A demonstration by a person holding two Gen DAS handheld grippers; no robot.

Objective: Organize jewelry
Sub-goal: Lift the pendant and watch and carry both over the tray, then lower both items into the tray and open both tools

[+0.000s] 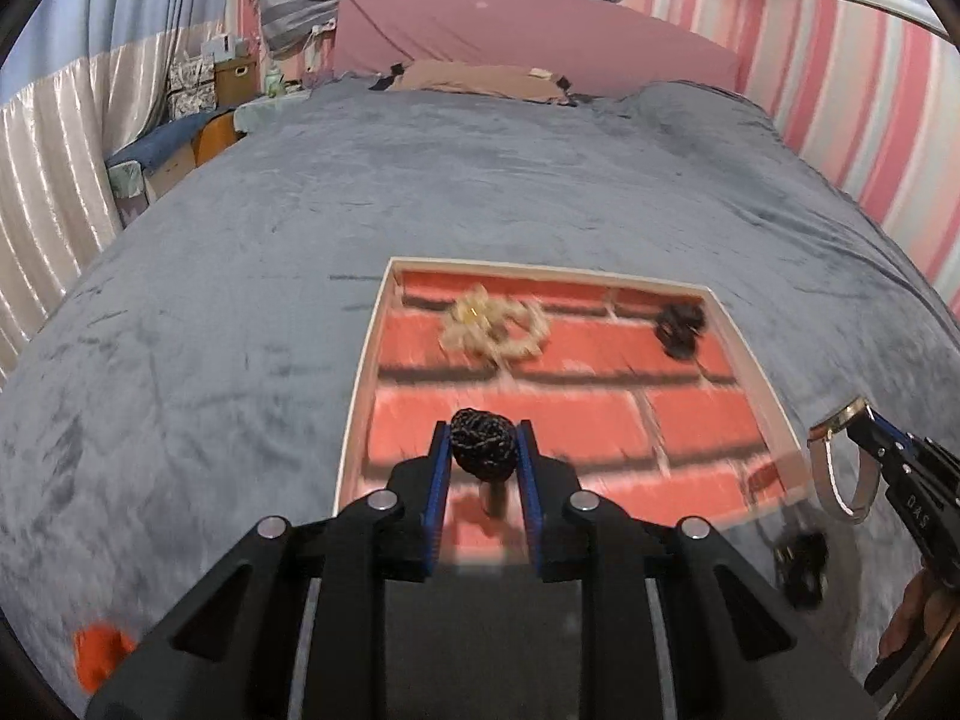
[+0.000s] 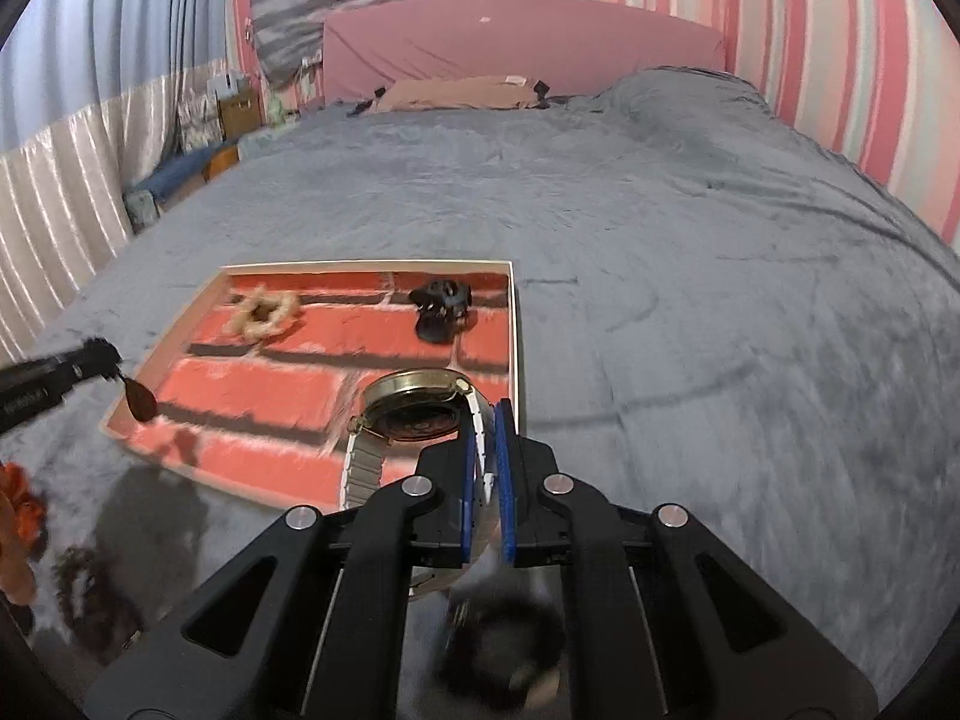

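Clamping a black braided piece in left jaws, a watch's strap in right, above the tray.

lying on bed: tray | sitting in tray, far left: scrunchie | sitting in tray, far right: hair clip | hanging right of tray: watch

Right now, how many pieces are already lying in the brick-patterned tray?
2: a cream braided piece at the tray's far left and a black piece at its far right. The grippers' black bundle and watch are not set down yet.
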